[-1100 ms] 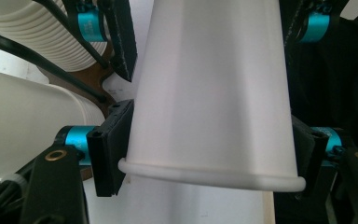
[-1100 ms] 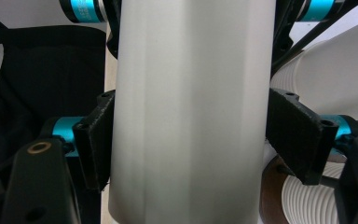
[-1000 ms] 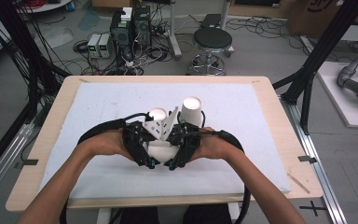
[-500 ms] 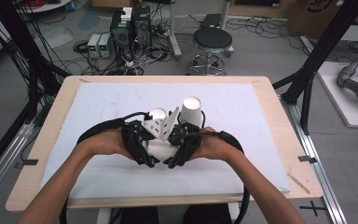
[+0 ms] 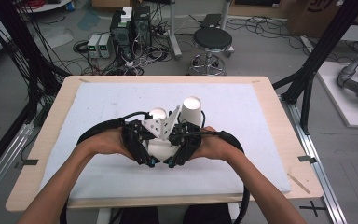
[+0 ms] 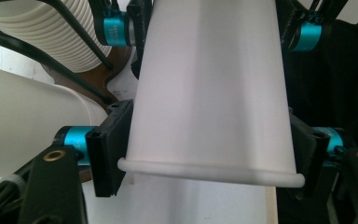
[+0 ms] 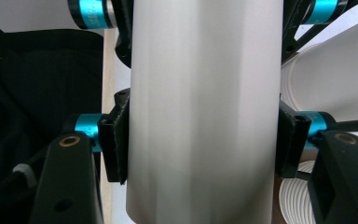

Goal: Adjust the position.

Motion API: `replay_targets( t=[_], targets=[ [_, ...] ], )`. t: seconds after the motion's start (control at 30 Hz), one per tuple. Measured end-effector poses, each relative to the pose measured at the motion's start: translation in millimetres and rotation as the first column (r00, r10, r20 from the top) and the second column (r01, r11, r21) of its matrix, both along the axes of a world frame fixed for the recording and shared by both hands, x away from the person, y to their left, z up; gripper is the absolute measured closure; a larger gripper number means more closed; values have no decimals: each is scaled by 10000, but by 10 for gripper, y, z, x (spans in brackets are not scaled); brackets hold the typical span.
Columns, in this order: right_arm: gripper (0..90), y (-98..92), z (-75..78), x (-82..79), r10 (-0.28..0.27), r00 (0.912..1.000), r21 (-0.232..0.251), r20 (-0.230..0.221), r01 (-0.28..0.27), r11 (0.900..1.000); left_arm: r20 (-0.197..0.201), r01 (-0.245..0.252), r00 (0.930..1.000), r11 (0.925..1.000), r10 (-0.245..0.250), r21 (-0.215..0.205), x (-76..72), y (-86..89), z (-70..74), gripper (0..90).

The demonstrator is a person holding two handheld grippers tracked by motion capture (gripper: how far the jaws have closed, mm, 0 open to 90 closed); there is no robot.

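A person leans over the worktop [image 5: 261, 140], both hands drawn together near the middle of the white mat [image 5: 98, 107], each hand holding a gripper. The left gripper [image 5: 144, 151] and the right gripper [image 5: 179, 151] sit side by side, almost touching, with a white paper cup [image 5: 161, 148] lying across the space between them. In the left gripper view, the left gripper [image 6: 205, 154] is clamped on that cup [image 6: 209, 93], its black pads pressing the wall from either side just above the rolled rim. In the right gripper view, the right gripper [image 7: 203, 140] is closed on a white cup wall [image 7: 200, 112] in the same way, pads tight against both sides; whether this is the same cup or one nested with it cannot be told.

Just beyond the grippers, an upright stack of cups [image 5: 192, 109] stands on the mat, its open top facing up, and a second white cup top [image 5: 157, 113] shows to the left of it, partly behind a grey plate [image 5: 161, 126] on the grippers. Ribbed edges of stacked cups [image 6: 42, 32] appear beside the held cup in the left gripper view.
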State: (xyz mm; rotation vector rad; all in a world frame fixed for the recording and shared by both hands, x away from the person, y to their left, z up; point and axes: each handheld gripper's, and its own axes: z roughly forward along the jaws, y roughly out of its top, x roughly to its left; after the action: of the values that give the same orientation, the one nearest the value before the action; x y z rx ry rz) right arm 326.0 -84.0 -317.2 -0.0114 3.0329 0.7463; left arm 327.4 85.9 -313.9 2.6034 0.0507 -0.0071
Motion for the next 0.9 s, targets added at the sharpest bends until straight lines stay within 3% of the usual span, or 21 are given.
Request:
replay_targets(
  t=[0.07, 0.13, 0.23, 0.3, 0.4, 0.57, 0.6, 0.9],
  targets=[
    [365, -1, -2, -4, 37, 10000, 11, -4, -37, 10000, 8, -52, 10000, 10000, 52, -78, 6, 0, -7, 240],
    [365, -3, -1, -4, 15, 10000, -18, 2, -15, 10000, -250, -77, 9997, 9999, 74, -142, 29, 8, -18, 116],
    [364, -6, -2, -7, 9, 10000, 44, -4, -9, 10000, -198, -216, 9996, 9990, 209, -380, 41, 31, -31, 52],
    [364, -15, 4, -2, -27, 10000, 50, -39, 27, 10000, -308, -454, 9986, 9962, 432, -747, 22, 42, -47, 48],
    [364, -25, 11, 0, -74, 10000, 128, -25, 75, 9999, -349, -323, 9990, 9951, 292, -937, 27, 70, -47, 17],
    [364, -41, 29, 10, -46, 10000, 224, -34, 47, 9997, -313, -521, 9983, 9918, 488, -1170, 15, 89, -45, 17],
    [363, -47, 35, 10, -71, 10000, 288, -20, 72, 9996, -163, -392, 9992, 9934, 376, -1074, 27, 99, -34, 17],
    [362, -132, 67, 22, -155, 9999, 909, 52, 150, 9957, -379, -725, 9971, 9793, 665, -1889, 15, 191, -55, 17]
  ],
)
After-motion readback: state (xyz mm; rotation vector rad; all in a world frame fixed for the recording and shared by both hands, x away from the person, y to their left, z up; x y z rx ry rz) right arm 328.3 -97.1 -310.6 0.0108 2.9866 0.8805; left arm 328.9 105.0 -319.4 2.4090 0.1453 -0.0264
